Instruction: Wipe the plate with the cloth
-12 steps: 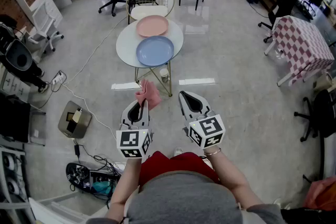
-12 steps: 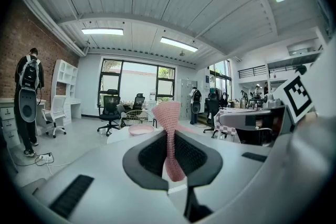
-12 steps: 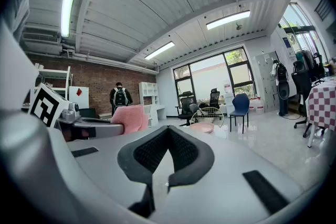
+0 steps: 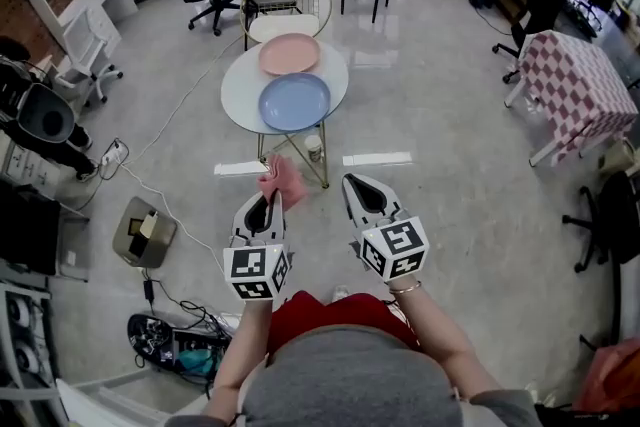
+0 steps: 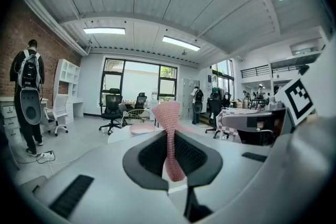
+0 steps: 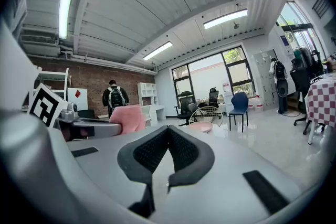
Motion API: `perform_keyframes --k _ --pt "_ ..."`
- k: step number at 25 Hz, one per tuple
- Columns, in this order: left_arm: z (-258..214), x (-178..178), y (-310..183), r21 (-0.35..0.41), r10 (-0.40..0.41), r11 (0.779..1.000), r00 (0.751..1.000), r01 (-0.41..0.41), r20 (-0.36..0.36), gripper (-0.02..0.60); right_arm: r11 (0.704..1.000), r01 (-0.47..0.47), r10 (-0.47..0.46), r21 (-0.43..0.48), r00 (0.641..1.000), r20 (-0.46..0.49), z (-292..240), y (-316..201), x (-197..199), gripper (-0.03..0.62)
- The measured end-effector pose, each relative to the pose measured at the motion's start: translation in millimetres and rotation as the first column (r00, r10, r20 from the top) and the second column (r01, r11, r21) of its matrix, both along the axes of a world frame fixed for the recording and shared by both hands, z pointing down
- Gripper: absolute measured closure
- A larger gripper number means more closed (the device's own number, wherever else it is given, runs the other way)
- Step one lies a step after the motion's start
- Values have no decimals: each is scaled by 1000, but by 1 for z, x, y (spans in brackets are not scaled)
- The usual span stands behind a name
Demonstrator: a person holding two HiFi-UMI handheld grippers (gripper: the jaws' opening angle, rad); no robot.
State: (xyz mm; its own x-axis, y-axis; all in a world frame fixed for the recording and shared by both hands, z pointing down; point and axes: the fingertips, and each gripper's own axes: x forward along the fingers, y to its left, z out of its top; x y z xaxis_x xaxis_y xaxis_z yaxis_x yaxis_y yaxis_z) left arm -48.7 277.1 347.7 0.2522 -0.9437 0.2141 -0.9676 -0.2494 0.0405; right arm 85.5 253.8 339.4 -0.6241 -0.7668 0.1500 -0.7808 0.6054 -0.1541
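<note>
Almost no change from half a second ago: the head view has only drifted a hair, and the table [image 4: 240, 85] sits a touch lower in frame. Both tongs are held as before. The left gripper [image 4: 267, 201] is clamped on the cloth [image 4: 284, 181], with a pink bunch sticking out past the tips toward 1 o'clock. In the left gripper view the cloth [image 5: 170, 134] is pinched thin between the pads, so the left gripper [image 5: 170, 136] has a firm grip. The right gripper [image 4: 362, 185] is at 3 o'clock of the left, apart from it. In its own view the right gripper [image 6: 168, 131] has its jaws together on nothing.

The blue plate [image 4: 294, 102] lies on the table at 12 o'clock of the tongs, well apart from the cloth. The pink plate [image 4: 290, 54] is just beyond it at 12.

Hard to make out: a small white thing [image 4: 313, 146] by a table leg. The blue plate doesn't show clearly in either gripper view; only the pink plate [image 5: 143, 128] peeks over the left gripper's body. My hands are mostly hidden under the marker cubes.
</note>
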Motion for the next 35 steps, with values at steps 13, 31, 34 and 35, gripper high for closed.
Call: perform_keyframes --k 13,31,34,35 --pt "9 8 -6 -42 -11 999 1000 11 12 548 999 38 -38 2 998 49 -3 -11 11 565" --pt "23 -24 -105 -56 -35 998 999 35 -5 548 1000 -1 2 -16 998 59 0 -106 0 565" --pt "30 -40 -135 -62 -33 998 999 33 -11 548 1000 -9 10 -26 999 42 5 -132 -14 565" --pt "33 -46 -146 -66 -35 997 999 34 -14 548 1000 -12 13 -29 999 36 7 -142 -19 565"
